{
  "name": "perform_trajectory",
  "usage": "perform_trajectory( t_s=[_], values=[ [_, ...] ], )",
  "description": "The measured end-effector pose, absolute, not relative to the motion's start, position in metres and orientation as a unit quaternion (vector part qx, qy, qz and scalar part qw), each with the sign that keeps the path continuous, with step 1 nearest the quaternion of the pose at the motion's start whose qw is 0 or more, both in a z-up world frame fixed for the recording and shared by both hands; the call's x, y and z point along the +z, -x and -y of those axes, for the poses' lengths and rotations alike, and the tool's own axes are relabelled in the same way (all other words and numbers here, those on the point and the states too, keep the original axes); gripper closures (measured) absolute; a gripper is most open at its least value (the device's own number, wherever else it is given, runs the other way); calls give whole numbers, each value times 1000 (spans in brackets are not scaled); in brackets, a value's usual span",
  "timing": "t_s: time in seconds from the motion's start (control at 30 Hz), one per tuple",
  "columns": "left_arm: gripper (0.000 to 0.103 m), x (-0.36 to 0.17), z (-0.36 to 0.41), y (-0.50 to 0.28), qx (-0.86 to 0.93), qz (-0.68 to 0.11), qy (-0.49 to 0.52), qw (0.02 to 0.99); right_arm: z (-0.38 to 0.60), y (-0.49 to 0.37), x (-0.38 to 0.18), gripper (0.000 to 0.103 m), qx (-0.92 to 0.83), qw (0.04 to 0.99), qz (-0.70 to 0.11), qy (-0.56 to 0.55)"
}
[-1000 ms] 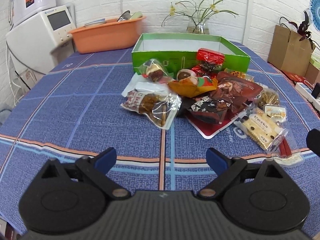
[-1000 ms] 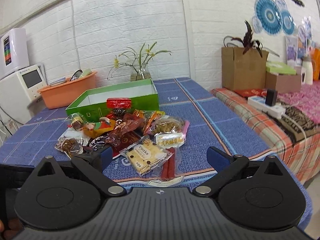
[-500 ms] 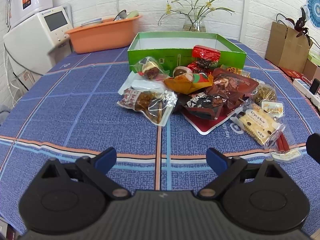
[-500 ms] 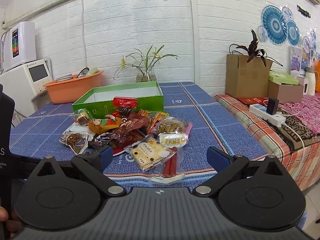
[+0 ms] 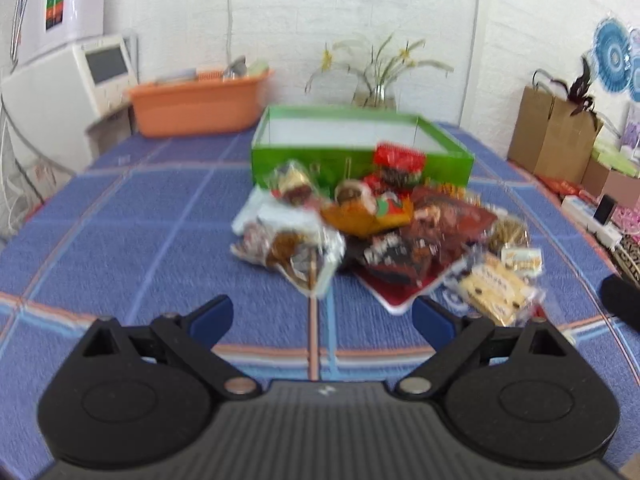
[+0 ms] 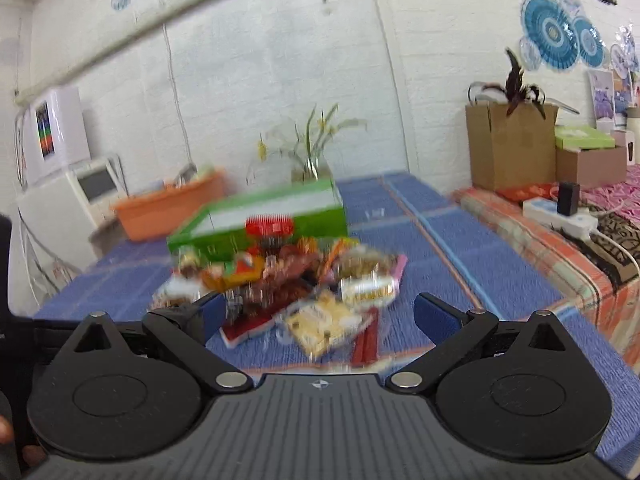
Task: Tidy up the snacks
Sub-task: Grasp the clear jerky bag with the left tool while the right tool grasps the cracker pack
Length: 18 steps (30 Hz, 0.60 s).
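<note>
I have both tools hanging short of the snack pile (image 5: 376, 236), which lies heaped on the blue tablecloth (image 5: 132, 248) right against the near wall of the green box (image 5: 360, 160), so the packets need only a short carry over its rim; the box looks empty to me. My left gripper (image 5: 322, 316) is spread wide with nothing between its fingers, lined up on the clear packet at the pile's near left. My right gripper (image 6: 316, 314) is likewise wide and empty, facing the biscuit packet (image 6: 320, 322) at the near right edge. Compared with a second ago, both views have tipped upward, showing more wall and less table, and have gone blurry, while the snacks and box lie just where they were.
</note>
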<state>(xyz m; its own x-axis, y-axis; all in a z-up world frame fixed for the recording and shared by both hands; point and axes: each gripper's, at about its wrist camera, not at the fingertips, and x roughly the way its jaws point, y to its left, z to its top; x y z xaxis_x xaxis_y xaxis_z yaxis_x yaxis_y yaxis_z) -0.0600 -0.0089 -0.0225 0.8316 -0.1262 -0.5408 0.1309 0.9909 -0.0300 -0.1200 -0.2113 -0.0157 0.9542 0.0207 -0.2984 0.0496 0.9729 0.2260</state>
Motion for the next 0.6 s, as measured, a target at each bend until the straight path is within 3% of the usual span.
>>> perform_trajectory(
  t_s=[0.13, 0.23, 0.4, 0.6],
  values=[
    [10, -19, -16, 53, -95, -210, -42, 972, 224, 119, 0, 0, -9, 994, -91, -66],
    [10, -23, -42, 43, -122, -185, 13, 975, 228, 113, 10, 0, 21, 997, -79, -16],
    [10, -36, -40, 9, -123, -268, 6, 956, 216, 94, 6, 0, 87, 988, -118, 40],
    [10, -51, -19, -19, -107, -283, -77, 950, 205, 66, -8, 0, 102, 977, -178, 62]
  ],
)
